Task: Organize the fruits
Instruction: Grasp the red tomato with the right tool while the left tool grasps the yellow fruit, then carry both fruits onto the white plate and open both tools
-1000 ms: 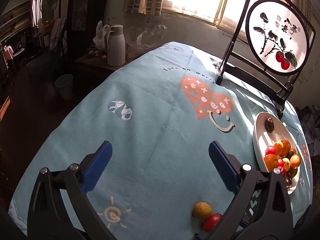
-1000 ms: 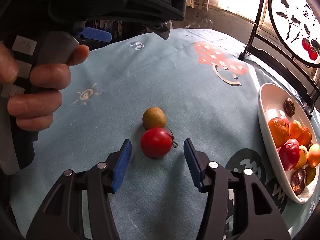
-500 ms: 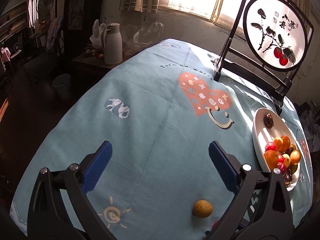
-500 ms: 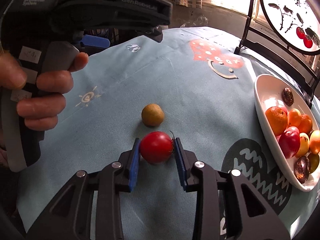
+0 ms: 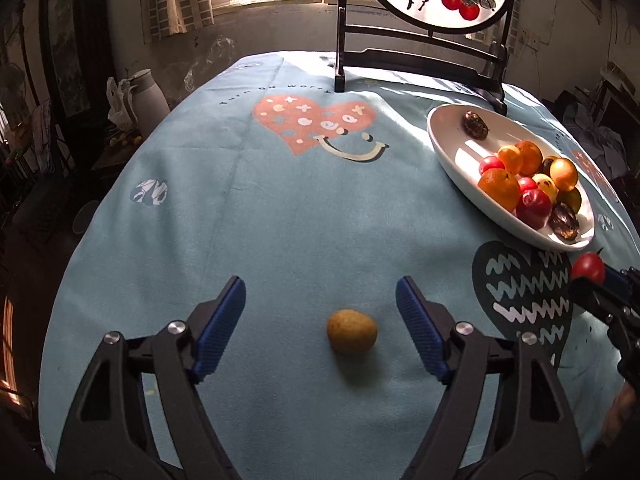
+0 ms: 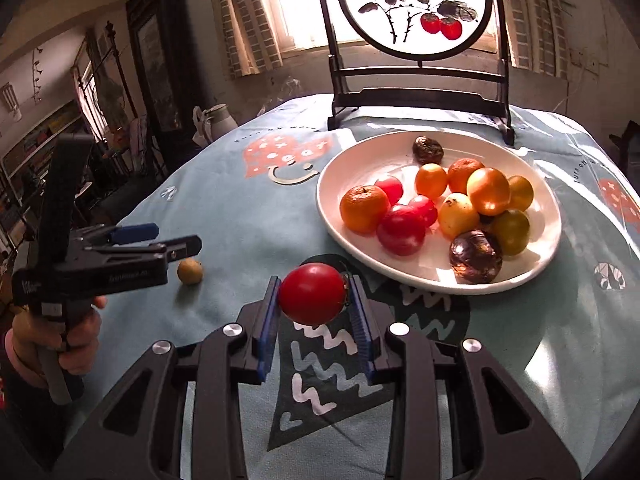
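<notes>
My right gripper (image 6: 314,298) is shut on a red tomato (image 6: 313,293) and holds it above the cloth, just short of the white plate (image 6: 400,268) that holds several fruits. The tomato also shows in the left wrist view (image 5: 587,267) at the right edge. A small yellow-brown fruit (image 5: 351,331) lies on the blue tablecloth. My left gripper (image 5: 320,312) is open, its fingers on either side of that fruit and apart from it. In the right wrist view the fruit (image 6: 190,271) lies beside the left gripper (image 6: 176,242).
A black stand with a round painted panel (image 6: 416,4) stands at the far table edge behind the plate. A white jug (image 5: 146,96) stands off the table at the left. The plate also shows in the left wrist view (image 5: 452,160).
My right gripper shut on the tomato, lifted it and carried it toward the plate. My left gripper moved in around the yellow-brown fruit.
</notes>
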`<act>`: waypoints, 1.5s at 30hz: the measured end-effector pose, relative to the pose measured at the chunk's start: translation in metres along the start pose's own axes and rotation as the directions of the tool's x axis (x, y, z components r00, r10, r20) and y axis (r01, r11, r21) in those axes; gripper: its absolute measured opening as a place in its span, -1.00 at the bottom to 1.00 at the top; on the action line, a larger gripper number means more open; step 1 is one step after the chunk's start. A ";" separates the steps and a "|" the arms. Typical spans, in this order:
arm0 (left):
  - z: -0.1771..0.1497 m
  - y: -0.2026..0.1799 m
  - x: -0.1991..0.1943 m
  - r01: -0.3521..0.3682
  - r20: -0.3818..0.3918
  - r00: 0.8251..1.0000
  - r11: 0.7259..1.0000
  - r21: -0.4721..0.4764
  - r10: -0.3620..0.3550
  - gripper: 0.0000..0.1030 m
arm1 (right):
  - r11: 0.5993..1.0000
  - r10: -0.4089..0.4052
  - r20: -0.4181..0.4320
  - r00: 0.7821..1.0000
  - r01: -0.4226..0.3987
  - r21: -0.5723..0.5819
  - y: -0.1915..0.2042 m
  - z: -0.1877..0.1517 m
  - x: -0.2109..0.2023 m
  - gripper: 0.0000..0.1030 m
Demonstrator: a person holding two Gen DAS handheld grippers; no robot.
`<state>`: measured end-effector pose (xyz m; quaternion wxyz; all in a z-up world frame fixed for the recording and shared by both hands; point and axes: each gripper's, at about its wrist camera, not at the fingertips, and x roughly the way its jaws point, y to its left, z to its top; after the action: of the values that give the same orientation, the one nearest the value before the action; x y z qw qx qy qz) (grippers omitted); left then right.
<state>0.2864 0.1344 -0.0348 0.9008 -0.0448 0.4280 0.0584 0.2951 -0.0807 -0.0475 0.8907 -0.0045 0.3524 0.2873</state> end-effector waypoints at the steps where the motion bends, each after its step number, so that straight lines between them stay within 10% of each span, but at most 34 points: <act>1: -0.005 0.000 0.002 0.034 -0.022 0.999 0.999 -0.002 -0.034 0.40 | 1.000 -0.011 0.002 1.000 0.011 0.017 -0.004 0.001 0.000 -0.33; 38: -0.024 -0.018 0.009 -0.006 -0.009 1.000 0.992 0.129 0.007 -0.45 | 1.000 -0.012 -0.060 0.998 0.013 0.020 -0.004 -0.003 0.008 -0.33; 45: -0.022 -0.040 -0.025 0.111 0.050 0.992 0.988 0.108 -0.117 -0.45 | 0.996 0.085 -0.042 0.996 -0.084 0.020 -0.003 -0.014 -0.017 -0.33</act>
<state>0.2600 0.0907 -0.0280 0.9154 -0.0199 0.4019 -0.0145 0.2779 -0.0949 -0.0478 0.8700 0.0125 0.3737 0.3214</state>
